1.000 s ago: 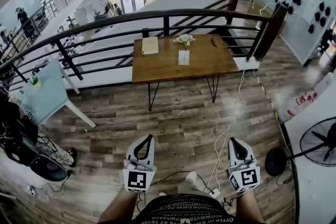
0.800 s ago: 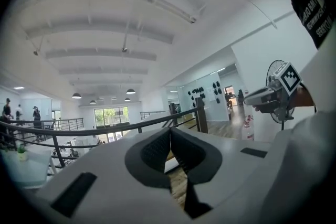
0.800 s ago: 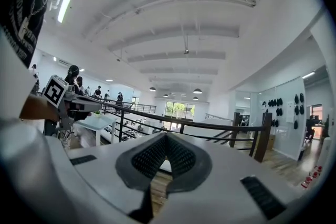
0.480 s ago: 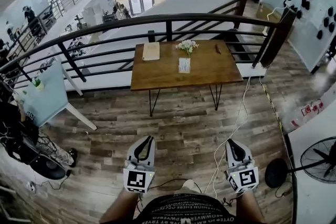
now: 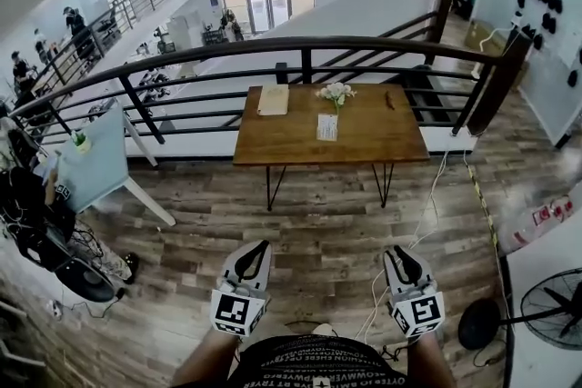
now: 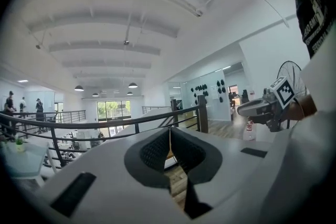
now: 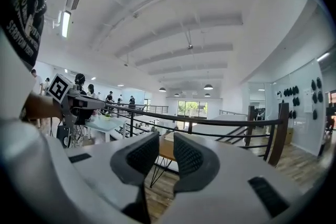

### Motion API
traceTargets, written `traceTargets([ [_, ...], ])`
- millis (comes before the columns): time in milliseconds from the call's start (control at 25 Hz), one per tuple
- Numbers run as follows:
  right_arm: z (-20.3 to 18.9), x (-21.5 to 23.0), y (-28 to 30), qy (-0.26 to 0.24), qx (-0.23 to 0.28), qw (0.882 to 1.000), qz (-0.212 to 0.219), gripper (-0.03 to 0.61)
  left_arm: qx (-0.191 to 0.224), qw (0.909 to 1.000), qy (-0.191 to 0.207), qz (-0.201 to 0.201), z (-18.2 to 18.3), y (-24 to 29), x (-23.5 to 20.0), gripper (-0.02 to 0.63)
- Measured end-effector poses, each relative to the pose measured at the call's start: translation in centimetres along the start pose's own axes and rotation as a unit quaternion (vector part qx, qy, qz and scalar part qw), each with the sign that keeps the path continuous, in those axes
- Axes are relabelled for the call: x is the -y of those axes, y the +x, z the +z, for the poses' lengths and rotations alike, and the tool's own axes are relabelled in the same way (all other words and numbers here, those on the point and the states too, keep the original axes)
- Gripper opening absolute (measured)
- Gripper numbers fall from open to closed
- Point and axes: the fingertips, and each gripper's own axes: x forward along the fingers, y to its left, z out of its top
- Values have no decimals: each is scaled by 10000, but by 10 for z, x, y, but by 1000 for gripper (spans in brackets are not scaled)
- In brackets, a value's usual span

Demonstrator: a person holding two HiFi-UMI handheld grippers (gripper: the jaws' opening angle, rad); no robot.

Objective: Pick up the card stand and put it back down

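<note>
- Viewed steeply from above: a mezzanine with a plank floor [image 5: 318, 213] and a black railing [image 5: 300, 44] along its far edge.
- Against that railing, a wooden table [image 5: 264, 141] on thin dark legs, well apart from both hand-held grippers.
- Near the table's middle, the card stand [image 5: 326, 126]: white, upright, touched by nothing.
- Just behind the card stand, a small vase of white flowers [image 5: 336, 92]; toward the table's far left, a pale notebook [image 5: 274, 100] lying flat.
- Low at the left of the head view, the left hand-held gripper [image 5: 257, 248], over the floor and aimed toward the table; jaws pressed together with only a hairline slit between the pads, pinching nothing.
- Low at the right, the right hand-held gripper [image 5: 397, 255], also over the floor and aimed the same way; jaws parted, having just been opening, with nothing between them but a far glimpse of table edge and floor.
- Between the table and the right hand-held gripper, a white cable [image 5: 433, 195] trailing across the floor.
- At the far right edge, a black standing fan [image 5: 555, 309]; at the left, a pale blue side table [image 5: 91, 164].
</note>
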Motion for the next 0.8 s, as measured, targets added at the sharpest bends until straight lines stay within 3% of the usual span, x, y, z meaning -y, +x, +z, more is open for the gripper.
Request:
traceTargets([
  [200, -8, 15, -5, 266, -24, 9996, -46, 114, -167, 9996, 216, -93, 4, 1, 9, 26],
  [440, -9, 26, -8, 301, -55, 9994, -132, 123, -116, 9999, 36, 76, 7, 15, 2, 26],
  [800, -22, 27, 16, 261, -337, 9990, -143, 124, -179, 9997, -42, -131, -7, 45, -6, 26],
])
